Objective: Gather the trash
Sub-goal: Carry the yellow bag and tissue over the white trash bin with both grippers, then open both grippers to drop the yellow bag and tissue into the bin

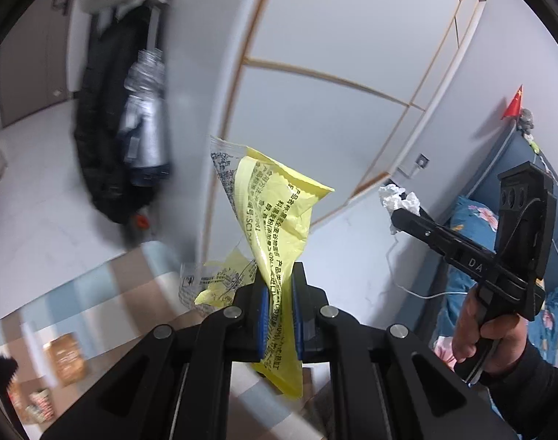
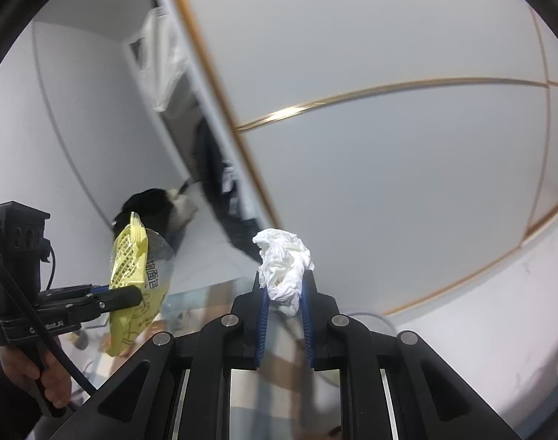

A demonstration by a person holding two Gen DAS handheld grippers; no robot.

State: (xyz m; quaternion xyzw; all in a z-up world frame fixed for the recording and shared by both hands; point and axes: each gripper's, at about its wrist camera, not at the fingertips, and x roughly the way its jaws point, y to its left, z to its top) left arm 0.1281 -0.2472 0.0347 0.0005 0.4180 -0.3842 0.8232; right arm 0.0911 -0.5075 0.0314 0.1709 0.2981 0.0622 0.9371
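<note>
- Left wrist view, 9 to 10 o'clock: a dark jacket point(image 1: 106, 139) hung in an opening, blurred. A clear bottle point(image 1: 145, 117) showed in front of it.
- Left wrist view, 8 o'clock: a patchwork surface point(image 1: 95, 293) of pale blue and brown blocks lay below, with blurred packets point(image 1: 64, 357) on it.
- Left wrist view, centre to 6 o'clock: the left gripper point(image 1: 280, 315) was closed on a yellow wrapper point(image 1: 275, 220). The blue pads point(image 1: 264, 321) pressed the wrapper from both sides. The wrapper rose toward 12 o'clock above the jaws, and a short tail hung out below them. A clear printed part of the wrapper showed at its upper left and lower left.
- Left wrist view, 12 to 2 o'clock: grey wall panels point(image 1: 352, 55) with thin gold trim filled the background.
- Left wrist view, 3 to 4 o'clock: the right gripper point(image 1: 407, 216) pointed toward 10 o'clock, clamped on a white tissue point(image 1: 398, 198). The right hand point(image 1: 487, 337) held its handle. Behind it lay blue floral bedding point(image 1: 473, 216), with a small red flag point(image 1: 513, 104) at 2 o'clock.
- Right wrist view, 8 to 9 o'clock: the left gripper point(image 2: 132, 295) held the wrapper point(image 2: 132, 267) upright, and the left hand point(image 2: 33, 370) gripped its handle.
- Right wrist view, centre to 6 o'clock: the right gripper point(image 2: 284, 293) was closed on the tissue point(image 2: 284, 267). The crumpled wad bulged out above the fingertips.
- Right wrist view, 12 to 3 o'clock: the panels point(image 2: 388, 165) lay behind the tissue.
</note>
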